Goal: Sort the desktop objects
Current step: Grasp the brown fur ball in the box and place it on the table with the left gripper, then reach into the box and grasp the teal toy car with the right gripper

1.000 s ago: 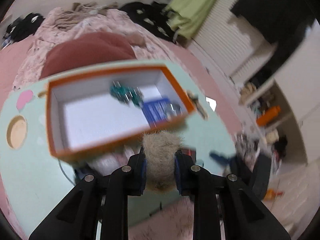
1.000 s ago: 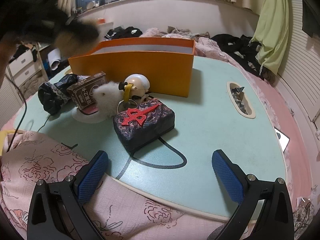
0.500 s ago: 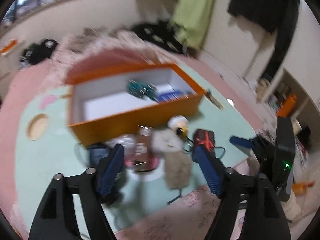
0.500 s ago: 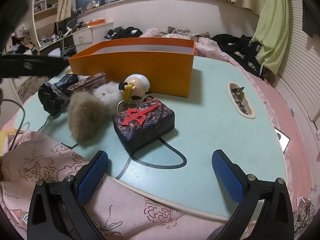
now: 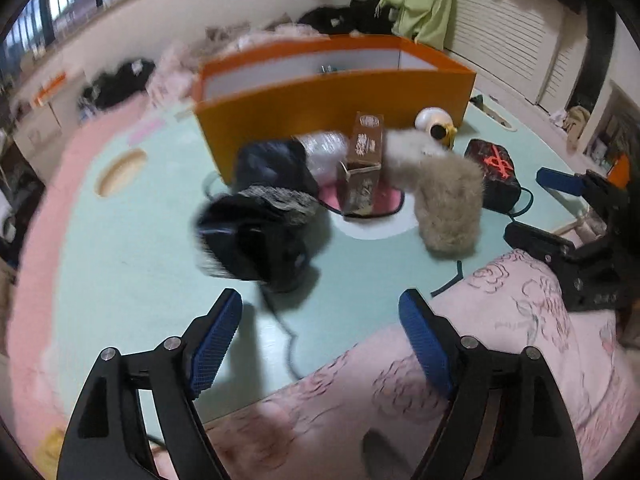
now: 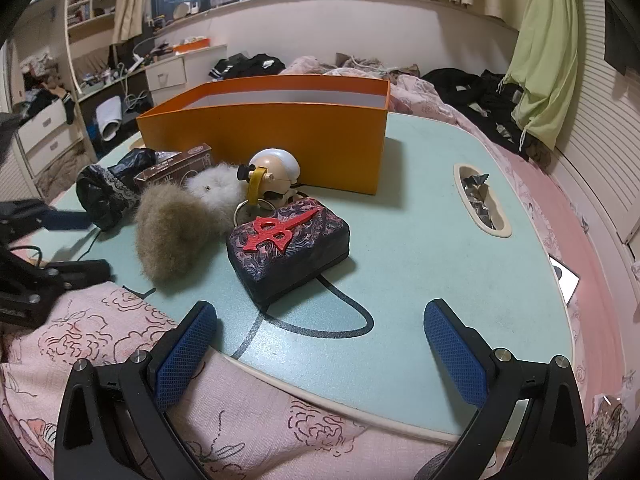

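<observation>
Your left gripper hangs over the near edge of the pale green table, its jaws opening with nothing between them. The tan fur ball lies loose on the table, leaning against a white fluffy toy and just beside the dark patterned case (the one with the red emblem). The orange box stands behind this cluster. Your right gripper is spread wide and empty above the table's near edge.
</observation>
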### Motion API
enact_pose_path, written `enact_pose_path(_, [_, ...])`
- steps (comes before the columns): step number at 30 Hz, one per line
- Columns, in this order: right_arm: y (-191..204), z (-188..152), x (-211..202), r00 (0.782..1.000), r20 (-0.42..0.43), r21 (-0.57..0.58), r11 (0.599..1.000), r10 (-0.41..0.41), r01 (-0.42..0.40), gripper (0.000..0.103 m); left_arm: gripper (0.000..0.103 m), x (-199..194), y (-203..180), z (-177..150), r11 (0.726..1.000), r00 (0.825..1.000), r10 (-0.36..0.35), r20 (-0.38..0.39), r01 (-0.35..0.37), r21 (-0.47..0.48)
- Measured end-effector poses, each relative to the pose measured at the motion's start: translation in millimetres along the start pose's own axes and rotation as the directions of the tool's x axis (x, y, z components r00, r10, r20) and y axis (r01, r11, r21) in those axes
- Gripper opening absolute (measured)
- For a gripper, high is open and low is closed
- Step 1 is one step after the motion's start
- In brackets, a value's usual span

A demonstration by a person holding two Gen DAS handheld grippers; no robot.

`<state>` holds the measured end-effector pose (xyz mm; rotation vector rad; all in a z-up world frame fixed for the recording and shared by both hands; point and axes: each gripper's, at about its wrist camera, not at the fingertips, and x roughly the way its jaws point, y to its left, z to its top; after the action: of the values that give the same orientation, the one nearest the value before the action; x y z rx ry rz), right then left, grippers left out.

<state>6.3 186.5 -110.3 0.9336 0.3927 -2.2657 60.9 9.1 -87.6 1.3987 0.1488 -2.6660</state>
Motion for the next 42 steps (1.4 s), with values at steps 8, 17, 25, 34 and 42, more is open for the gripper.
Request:
enact_pose_path(8, [-1,0,-1,1.0,0.001,-0.001,1.0,0.0,0.0,0.103,0.103,7,-2,2,1.0,1.0,0.011,0.016,-0.01,-0.016])
enact_pose_path(17, [-1,-2,-1,1.0,0.001,-0.001,1.0,0.001,-0.001,0.103,0.103,6,-2,-3,0.999,0.999,0.019,0.031,-0.018,-0.03])
enact_pose_path(25, [-2,-2,-2,1.0,0.004,0.001,1.0,0.004,-0.004,0.103,0.103,5,-2,-3,0.999,0.999,0.018,0.031,-0.017,-0.03])
enact_pose_path(34, [-20,42,-46,0.979,0.15,0.036,0.989,0.139,-0.146,0.101,0.103,4,-1,-3,0.999,0.999,0.017,0.03,-0.016,-0.031])
enact_pose_path(42, [3,186,24,0.996,-0.051,-0.123,0.989,0.074,-0.08,0.069,0.103,4,-1,-3,0.999,0.999,0.017,0.031,-0.016,-0.031])
